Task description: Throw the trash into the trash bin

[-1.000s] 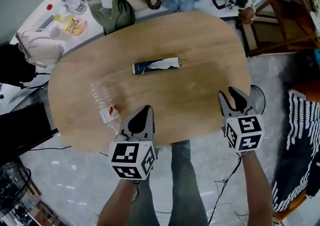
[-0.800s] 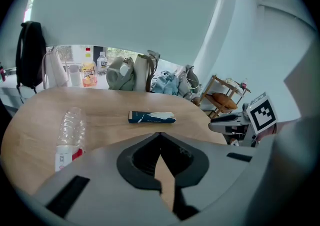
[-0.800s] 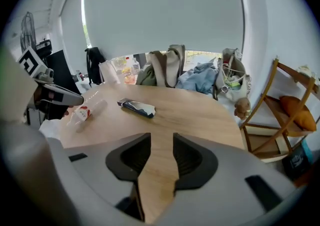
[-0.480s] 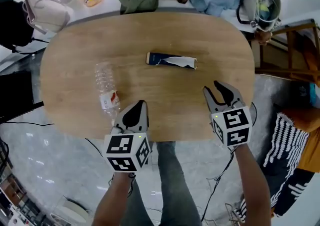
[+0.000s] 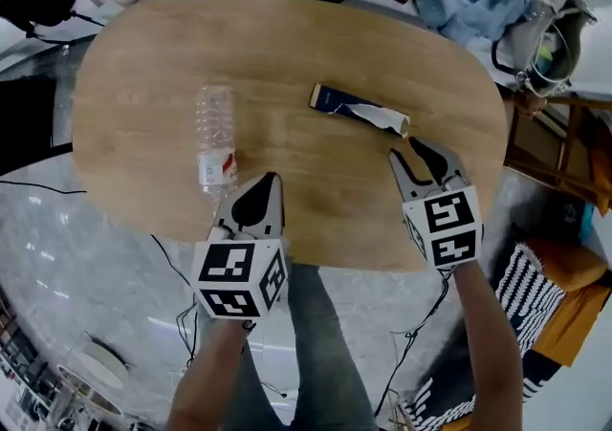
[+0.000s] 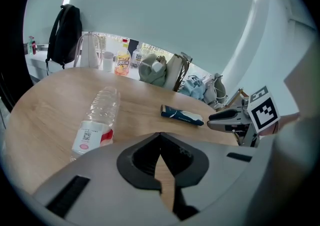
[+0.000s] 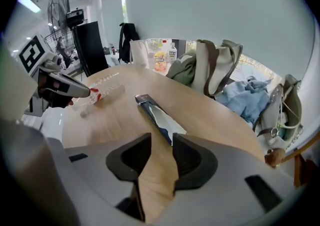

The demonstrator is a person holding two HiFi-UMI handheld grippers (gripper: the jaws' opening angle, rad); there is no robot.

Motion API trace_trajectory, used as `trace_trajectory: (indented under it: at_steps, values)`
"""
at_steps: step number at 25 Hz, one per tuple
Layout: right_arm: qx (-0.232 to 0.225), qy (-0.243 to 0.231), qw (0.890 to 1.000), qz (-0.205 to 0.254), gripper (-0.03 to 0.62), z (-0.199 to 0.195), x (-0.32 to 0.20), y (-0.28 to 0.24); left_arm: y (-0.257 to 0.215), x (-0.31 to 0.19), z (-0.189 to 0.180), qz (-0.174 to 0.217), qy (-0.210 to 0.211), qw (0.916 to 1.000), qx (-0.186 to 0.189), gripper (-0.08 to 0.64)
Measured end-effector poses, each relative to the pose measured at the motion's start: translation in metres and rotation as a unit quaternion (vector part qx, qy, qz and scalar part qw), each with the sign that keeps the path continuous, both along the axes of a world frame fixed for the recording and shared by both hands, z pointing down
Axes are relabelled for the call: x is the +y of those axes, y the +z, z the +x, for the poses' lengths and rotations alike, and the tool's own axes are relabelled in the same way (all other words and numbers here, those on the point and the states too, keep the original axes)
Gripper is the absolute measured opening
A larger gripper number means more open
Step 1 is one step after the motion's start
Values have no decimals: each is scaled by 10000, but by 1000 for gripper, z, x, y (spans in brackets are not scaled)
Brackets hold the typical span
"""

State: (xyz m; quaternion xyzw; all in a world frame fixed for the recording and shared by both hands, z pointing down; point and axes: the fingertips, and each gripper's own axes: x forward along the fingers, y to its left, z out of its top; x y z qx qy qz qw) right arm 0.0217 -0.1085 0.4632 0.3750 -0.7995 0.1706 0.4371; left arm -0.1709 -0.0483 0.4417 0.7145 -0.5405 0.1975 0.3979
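Head view: torn blue packet (image 5: 356, 110) on worktop (image 5: 287, 47), just ahead of right claw (image 5: 421, 154), long axis slanting across its reach. Bottle (image 5: 216, 133) just ahead-left of left claw (image 5: 266, 181).

Left gripper view: left claw pressed together, empty; bottle lies lengthwise, up-left.

Right gripper view: right claw spread, empty, with packet's near end just beyond tips. Right hand nearer. No bin in sight.

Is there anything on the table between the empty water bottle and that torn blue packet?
No. In the head view, only bare wooden table lies between the bottle and the packet; the left gripper view shows the same.
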Motion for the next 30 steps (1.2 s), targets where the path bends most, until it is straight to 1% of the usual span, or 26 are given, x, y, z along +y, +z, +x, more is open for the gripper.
trace_trajectory:
  at_steps: [3, 8, 15, 20, 23, 30]
  values:
    - [129, -349, 9993, -34, 140, -10, -7, 3, 2, -1, 1, -27, -114, 9999, 70, 11]
    - [242, -788, 9964, -221, 137, -22, -16, 11, 2, -5, 7, 16, -152, 9998, 124, 11]
    - [462, -1298, 9897, -400, 132, -29, -23, 25, 5, -8, 7, -4, -335, 9993, 161, 11]
    - [551, -1452, 9865, -521, 116, -28, -25, 33, 7, -10, 8, -32, -354, 9992, 161, 11]
    - [572, -1474, 9857, -579, 93, -28, -25, 37, 8, -11, 7, -57, -352, 9992, 155, 11]
    - [569, -1334, 9879, -549, 44, -31, -20, 40, 10, -9, 6, -76, -282, 9995, 139, 11]
